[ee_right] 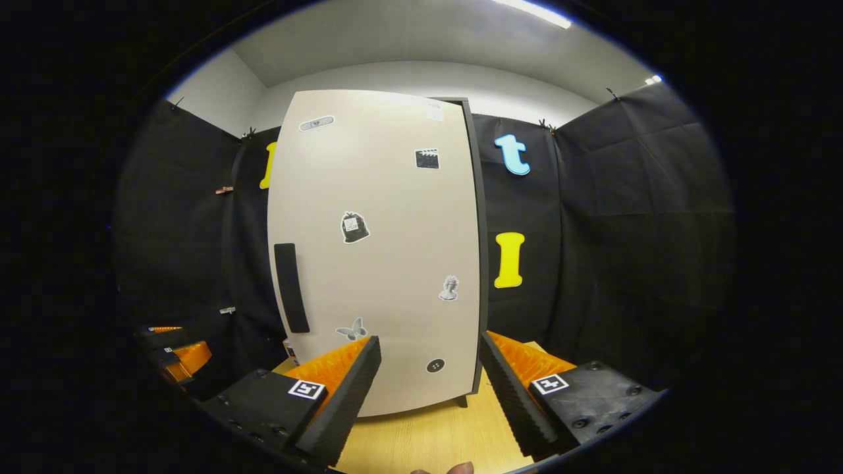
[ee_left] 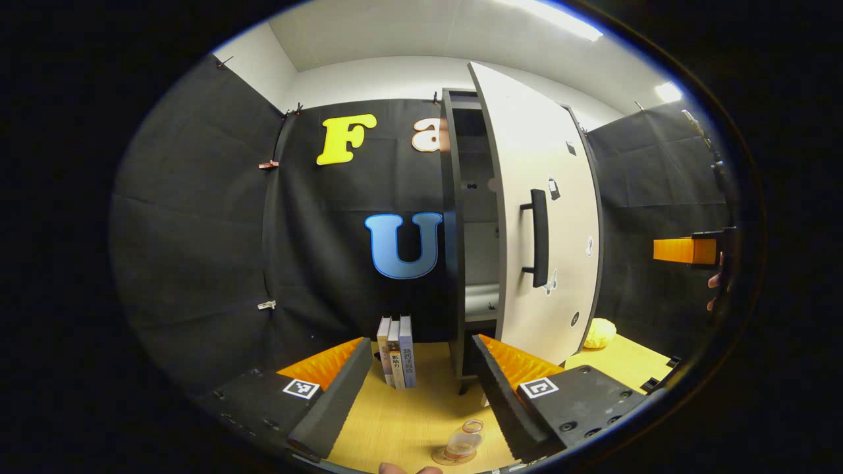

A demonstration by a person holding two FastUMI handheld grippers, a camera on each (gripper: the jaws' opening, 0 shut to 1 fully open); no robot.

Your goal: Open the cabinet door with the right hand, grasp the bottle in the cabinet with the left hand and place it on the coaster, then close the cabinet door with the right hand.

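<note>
A tall cabinet (ee_left: pixel 453 263) stands on the wooden table with its pale door (ee_left: pixel 540 164) swung partly open; the dark shelves inside look bare. The door carries a black bar handle (ee_left: pixel 539 237). A small clear bottle (ee_left: pixel 464 440) stands on a round coaster (ee_left: pixel 440 457) at the near edge, low between the fingers of my left gripper (ee_left: pixel 421 401), which is open and not touching it. In the right gripper view the door (ee_right: pixel 382 250) faces me with its handle (ee_right: pixel 291 288) on the left. My right gripper (ee_right: pixel 428 395) is open, a short way in front of the door's lower part.
Three books (ee_left: pixel 396 352) stand upright left of the cabinet's foot. A yellow lumpy object (ee_left: pixel 600 333) lies on the table (ee_left: pixel 421 421) behind the door. The right gripper (ee_left: pixel 685 250) and a hand show at the far right, the left gripper (ee_right: pixel 178 355) at the far left.
</note>
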